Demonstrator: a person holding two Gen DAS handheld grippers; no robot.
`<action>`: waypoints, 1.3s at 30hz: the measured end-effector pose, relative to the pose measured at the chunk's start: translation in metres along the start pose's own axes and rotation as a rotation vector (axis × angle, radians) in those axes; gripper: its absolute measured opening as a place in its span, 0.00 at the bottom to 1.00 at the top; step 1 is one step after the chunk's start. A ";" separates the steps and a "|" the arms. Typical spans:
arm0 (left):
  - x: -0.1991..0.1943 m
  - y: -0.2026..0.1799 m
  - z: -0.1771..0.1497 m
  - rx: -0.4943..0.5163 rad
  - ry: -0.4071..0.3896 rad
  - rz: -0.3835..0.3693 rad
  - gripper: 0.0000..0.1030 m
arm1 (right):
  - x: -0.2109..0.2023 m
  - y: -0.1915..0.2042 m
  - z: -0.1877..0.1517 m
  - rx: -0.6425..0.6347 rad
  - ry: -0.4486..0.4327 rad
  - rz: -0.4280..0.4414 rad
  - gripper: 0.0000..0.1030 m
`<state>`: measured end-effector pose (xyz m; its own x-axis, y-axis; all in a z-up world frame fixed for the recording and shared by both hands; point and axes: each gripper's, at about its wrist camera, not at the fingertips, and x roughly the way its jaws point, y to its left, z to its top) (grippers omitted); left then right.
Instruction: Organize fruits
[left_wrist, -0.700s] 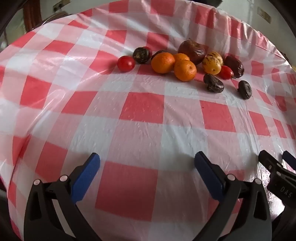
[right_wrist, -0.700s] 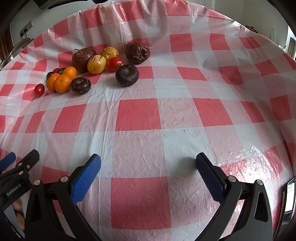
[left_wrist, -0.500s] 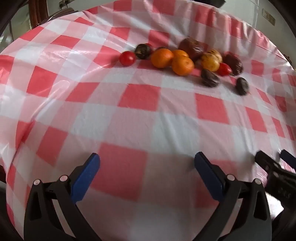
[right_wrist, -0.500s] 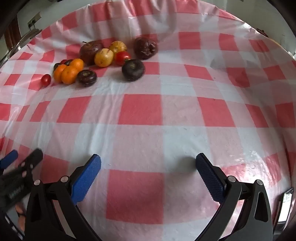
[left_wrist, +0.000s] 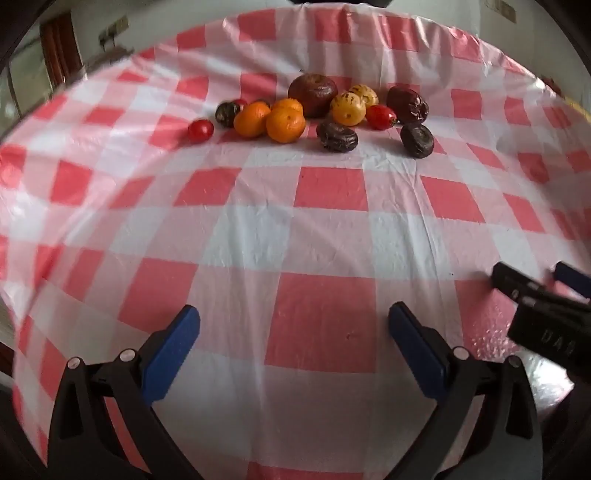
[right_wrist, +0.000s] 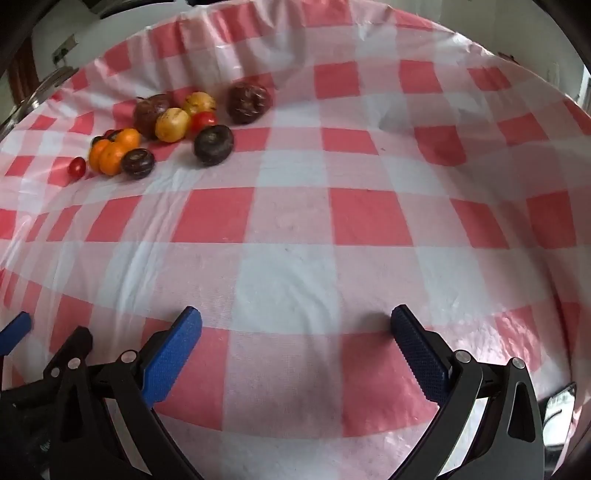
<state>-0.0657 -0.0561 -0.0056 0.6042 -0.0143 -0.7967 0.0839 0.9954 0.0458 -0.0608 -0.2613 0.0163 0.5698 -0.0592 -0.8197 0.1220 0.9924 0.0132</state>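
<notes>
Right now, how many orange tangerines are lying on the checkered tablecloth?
3. Two sit side by side at the front of the pile, left one and right one; a third peeks out behind them. More may be hidden by the other fruits.

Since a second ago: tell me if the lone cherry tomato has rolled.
No. The cherry tomato sits left of the oranges as before; only the camera shifted.

"DAS" in pale letters on the right gripper (left_wrist: 545, 291)
</notes>
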 end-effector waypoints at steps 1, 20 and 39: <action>0.001 0.008 0.002 -0.026 0.012 -0.029 0.99 | 0.000 0.001 -0.001 -0.003 -0.003 0.002 0.96; -0.002 0.003 0.009 -0.082 0.034 0.017 0.99 | 0.000 -0.002 0.001 -0.006 0.000 0.011 0.96; -0.001 -0.001 0.011 -0.098 0.039 0.032 0.99 | 0.000 -0.002 0.001 -0.007 0.000 0.011 0.96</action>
<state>-0.0571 -0.0580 0.0018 0.5737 0.0197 -0.8189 -0.0140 0.9998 0.0143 -0.0597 -0.2636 0.0169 0.5713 -0.0483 -0.8193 0.1102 0.9937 0.0183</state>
